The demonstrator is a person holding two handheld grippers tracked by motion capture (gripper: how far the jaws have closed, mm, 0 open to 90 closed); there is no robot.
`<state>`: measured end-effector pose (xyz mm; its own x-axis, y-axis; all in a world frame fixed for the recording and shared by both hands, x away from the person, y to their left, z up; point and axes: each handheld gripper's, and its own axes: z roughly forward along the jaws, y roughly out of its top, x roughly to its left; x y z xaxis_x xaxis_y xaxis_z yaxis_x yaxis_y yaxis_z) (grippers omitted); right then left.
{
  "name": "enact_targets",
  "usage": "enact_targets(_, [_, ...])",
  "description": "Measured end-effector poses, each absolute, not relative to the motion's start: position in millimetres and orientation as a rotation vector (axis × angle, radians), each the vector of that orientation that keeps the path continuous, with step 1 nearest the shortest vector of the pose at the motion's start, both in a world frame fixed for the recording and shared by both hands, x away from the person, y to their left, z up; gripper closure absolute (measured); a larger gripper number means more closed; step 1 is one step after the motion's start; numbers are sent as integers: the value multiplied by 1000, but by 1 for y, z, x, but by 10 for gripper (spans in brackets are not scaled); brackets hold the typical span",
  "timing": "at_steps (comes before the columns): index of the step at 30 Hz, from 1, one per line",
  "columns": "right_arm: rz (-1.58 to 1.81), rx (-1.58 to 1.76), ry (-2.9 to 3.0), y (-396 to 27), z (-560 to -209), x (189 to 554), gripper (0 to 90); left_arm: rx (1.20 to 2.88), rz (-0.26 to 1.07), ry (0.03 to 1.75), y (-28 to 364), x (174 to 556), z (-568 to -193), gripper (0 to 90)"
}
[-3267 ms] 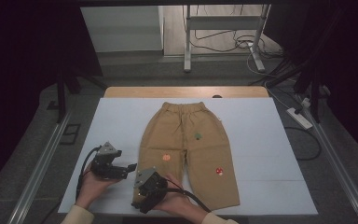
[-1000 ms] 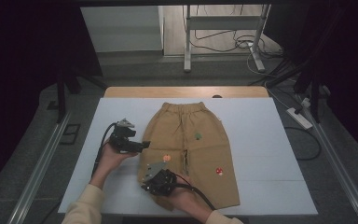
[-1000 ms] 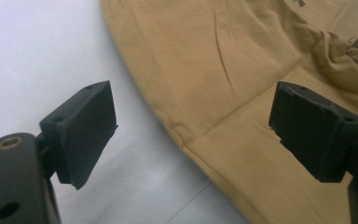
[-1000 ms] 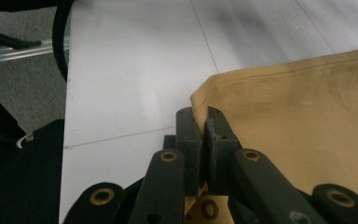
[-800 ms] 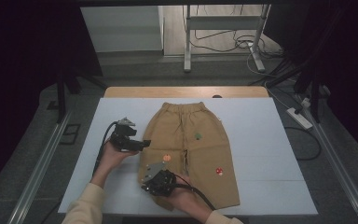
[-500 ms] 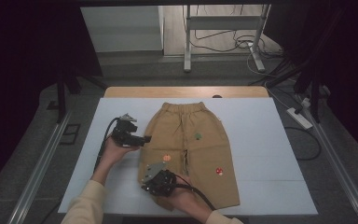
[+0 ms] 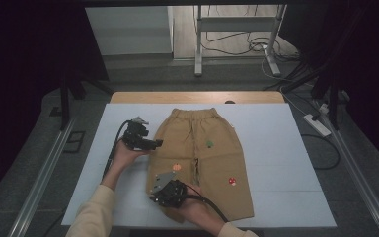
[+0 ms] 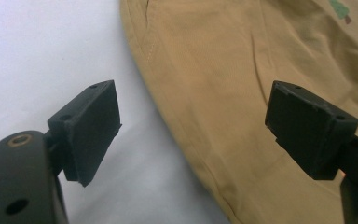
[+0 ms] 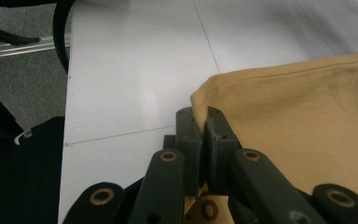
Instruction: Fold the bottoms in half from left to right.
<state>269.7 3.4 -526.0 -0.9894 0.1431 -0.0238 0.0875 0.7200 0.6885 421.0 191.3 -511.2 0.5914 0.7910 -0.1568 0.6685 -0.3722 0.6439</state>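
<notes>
Tan trousers [image 7: 202,148] with small embroidered patches lie flat on the white table [image 7: 276,148], waistband at the far end. My left gripper [image 7: 157,143] hovers at the trousers' left side near the hip. In the left gripper view its jaws [image 8: 193,116] stand wide open, straddling the side edge of the trousers [image 8: 223,93] without touching the cloth. My right gripper [image 7: 154,195] rests at the near left leg's hem. In the right gripper view it [image 9: 204,126] is shut on a corner of the hem of the trousers [image 9: 298,121].
A wooden table edge [image 7: 197,97] shows behind the white top. Metal rails [image 7: 39,177] run along both sides. A power strip [image 7: 317,125] and cables lie on the floor at the right. Bare white table [image 9: 130,70] lies left of the trousers.
My left gripper has moved away from the person along the trousers' left side, toward the hip. The right gripper has stayed in place, still closed on the hem.
</notes>
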Motion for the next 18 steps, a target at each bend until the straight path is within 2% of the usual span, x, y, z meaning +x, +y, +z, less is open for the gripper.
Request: enact_targets(18, [1135,195,2843,2,-525,270,853,2160,167,1196,187,433,-527,219])
